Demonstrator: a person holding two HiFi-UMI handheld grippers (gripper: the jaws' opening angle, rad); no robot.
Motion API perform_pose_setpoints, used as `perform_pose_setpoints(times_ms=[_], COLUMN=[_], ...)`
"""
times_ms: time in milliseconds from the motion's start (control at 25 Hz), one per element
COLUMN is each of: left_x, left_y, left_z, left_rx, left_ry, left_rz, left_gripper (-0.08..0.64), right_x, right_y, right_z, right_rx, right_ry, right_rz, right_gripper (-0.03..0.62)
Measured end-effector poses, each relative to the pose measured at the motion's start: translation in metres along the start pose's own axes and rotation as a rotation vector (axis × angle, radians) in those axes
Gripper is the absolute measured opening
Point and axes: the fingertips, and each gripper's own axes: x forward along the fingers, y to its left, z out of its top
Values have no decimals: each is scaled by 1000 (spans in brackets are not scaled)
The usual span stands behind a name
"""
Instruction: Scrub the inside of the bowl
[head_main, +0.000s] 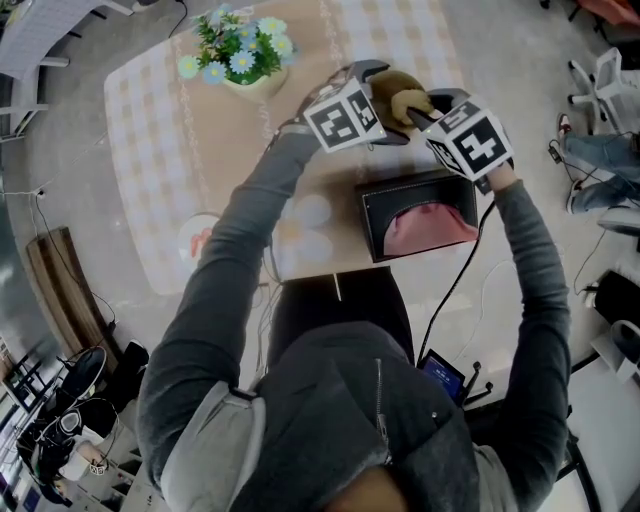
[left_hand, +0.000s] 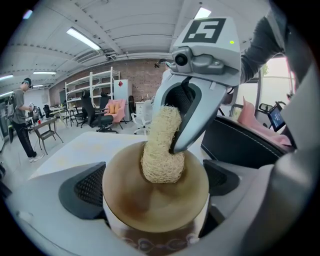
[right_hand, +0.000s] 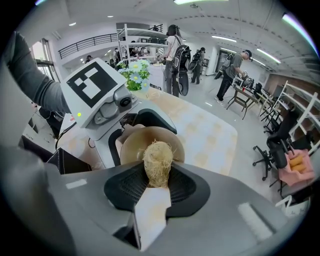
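My left gripper (head_main: 372, 100) is shut on a brown bowl (left_hand: 155, 200) and holds it up over the table, with the fingers (left_hand: 89, 187) against its sides. The bowl's inside faces the left gripper view. A pale fibrous loofah scrubber (left_hand: 162, 147) presses against the bowl's inner wall. My right gripper (right_hand: 158, 186) is shut on that scrubber (right_hand: 158, 160), with the bowl (right_hand: 134, 142) just behind it. In the head view both grippers meet at the bowl (head_main: 392, 85), the right gripper (head_main: 425, 112) to the right of it.
Below the grippers stands a black box (head_main: 375, 215) with pink cloth inside. A pot of flowers (head_main: 240, 55) sits at the far side of the checked tablecloth (head_main: 150, 150). A small plate (head_main: 198, 238) lies near the left elbow. People and chairs are far off.
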Motion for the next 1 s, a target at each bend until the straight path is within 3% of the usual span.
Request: perform_pose_setpoints(times_ms=[1000], left_x=[-1], left_y=[-1], left_z=[0], left_rx=[5], left_ry=[3], left_rz=[15], left_gripper=[599], right_x=[-2], right_y=[26], right_z=[-1], right_rx=[-4], right_ry=[-1], right_rz=[14], right_gripper=[100])
